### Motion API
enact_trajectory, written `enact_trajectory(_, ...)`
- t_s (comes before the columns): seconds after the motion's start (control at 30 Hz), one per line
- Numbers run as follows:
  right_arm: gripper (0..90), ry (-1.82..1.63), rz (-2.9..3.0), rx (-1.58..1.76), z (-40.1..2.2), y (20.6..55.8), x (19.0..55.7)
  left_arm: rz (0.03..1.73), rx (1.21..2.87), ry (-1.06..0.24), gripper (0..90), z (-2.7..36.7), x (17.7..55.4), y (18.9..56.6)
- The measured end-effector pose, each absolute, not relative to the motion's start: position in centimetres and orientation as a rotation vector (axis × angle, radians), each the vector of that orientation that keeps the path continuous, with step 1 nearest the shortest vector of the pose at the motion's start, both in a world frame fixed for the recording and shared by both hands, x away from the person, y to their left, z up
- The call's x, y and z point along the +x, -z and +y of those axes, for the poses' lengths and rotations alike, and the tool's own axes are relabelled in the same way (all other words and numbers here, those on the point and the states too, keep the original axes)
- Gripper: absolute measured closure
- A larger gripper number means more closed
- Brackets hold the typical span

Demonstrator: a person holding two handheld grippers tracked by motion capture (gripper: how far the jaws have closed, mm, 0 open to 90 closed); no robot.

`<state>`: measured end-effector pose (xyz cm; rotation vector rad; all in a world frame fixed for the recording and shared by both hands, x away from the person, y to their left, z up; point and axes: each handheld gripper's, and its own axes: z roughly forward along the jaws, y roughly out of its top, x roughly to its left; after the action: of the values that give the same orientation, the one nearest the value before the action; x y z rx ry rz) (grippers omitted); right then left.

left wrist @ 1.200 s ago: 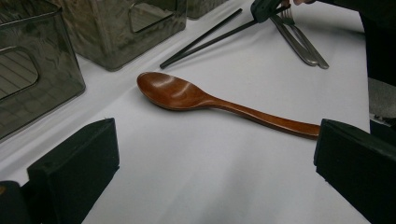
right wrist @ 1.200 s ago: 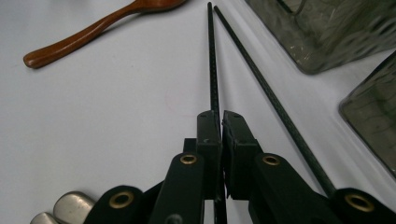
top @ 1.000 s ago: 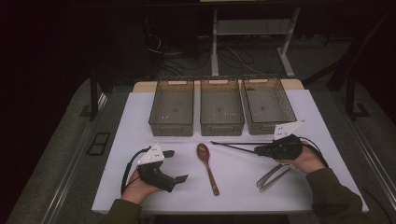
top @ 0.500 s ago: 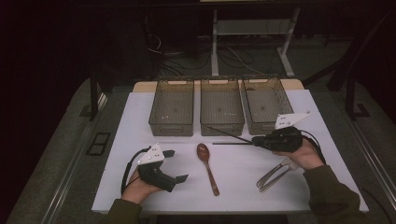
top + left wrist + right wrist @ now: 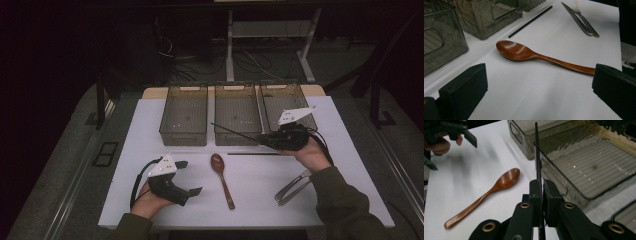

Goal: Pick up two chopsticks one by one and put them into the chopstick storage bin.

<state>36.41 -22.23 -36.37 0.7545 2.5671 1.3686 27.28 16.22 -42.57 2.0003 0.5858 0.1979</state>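
Right hand-held gripper (image 5: 541, 187) of mine is clamped on a thin black chopstick (image 5: 537, 152), held over the middle bin's (image 5: 237, 135) near rim; light, stiff, slippery, so I pinch near its thicker end.

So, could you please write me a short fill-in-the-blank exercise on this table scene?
1. The right gripper is shut on one thin black ____.
2. The brown wooden spoon lies on the ____ table.
3. Behind the spoon stand ____ clear plastic bins.
4. The left gripper has its jaws ____.

Missing: chopstick; white; three; open
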Motion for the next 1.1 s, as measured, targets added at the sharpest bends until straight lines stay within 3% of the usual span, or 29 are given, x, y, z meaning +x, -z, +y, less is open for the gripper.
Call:
enact_trajectory(0.77,85.0,-1.278,2.511,0.889,-14.0,34.3,40.8,0.588,1.983,-0.202,0.0,16.2,27.2,42.5)
enact_trajectory(1.1,85.0,-1.203,2.482,1.0,-9.2,35.0,43.7,0.578,1.976,-0.201,0.0,16.2,27.2,42.4)
